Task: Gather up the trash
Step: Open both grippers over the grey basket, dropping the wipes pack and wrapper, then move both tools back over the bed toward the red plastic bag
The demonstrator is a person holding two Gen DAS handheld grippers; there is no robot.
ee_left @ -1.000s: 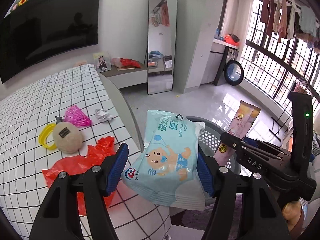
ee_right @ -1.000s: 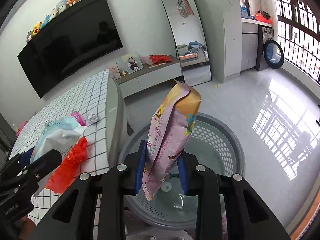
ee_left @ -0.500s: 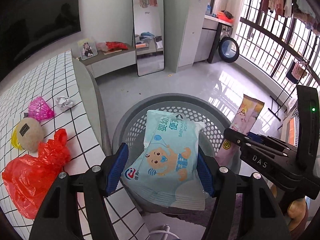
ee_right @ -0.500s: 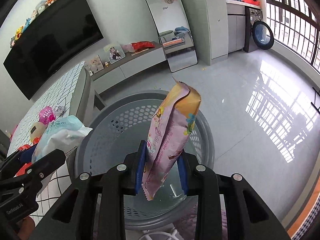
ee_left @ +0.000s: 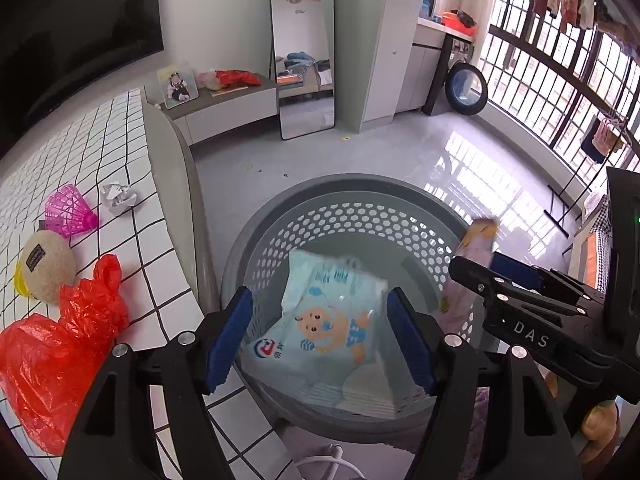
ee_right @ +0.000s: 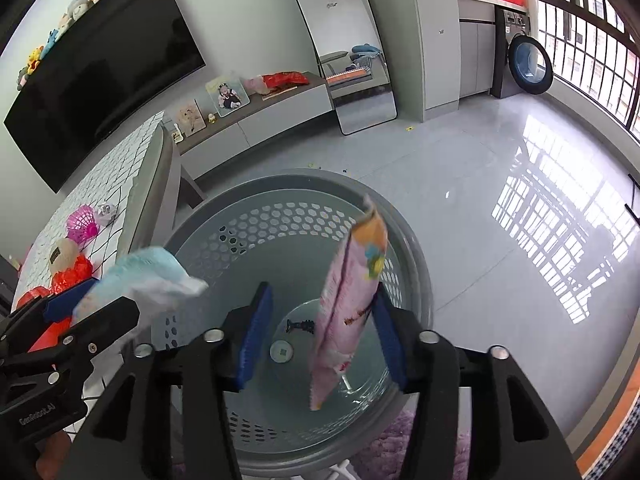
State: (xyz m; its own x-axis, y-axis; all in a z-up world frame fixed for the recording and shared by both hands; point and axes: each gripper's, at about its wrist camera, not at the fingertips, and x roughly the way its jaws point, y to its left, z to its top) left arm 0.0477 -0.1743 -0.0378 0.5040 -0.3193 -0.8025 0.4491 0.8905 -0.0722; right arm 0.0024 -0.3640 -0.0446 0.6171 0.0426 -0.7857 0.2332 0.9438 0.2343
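Over the round grey perforated plastic basket [ee_left: 352, 216] on the floor beside the white grid-patterned table [ee_left: 120, 152], both grippers hang pointing steeply down. A second ago each gripper was clamped on its load, the left one out over the table edge; now both sit above the basket mouth and both sets of jaws have just been opening.

The left gripper [ee_left: 320, 330] has its blue-padded fingers [ee_left: 228, 334] spread. The light blue baby-wipes packet [ee_left: 332, 332] lies between them but clear of both pads, blurred and apparently dropping into the basket. The right gripper [ee_right: 320, 336] also has its fingers spread. The pink and orange snack wrapper [ee_right: 348, 304] hangs upright between them, well apart from the left pad and close against the right one; contact there cannot be confirmed. Its lower end points at the basket floor.

Assessment: both items appear released and should land inside, completing this delivery.

Outstanding on the table: a crumpled red plastic bag [ee_left: 56, 352], a small crumpled white paper ball [ee_left: 118, 198], a pink shuttlecock [ee_left: 70, 212] and a beige round plush object [ee_left: 46, 266]. The first two look like trash.
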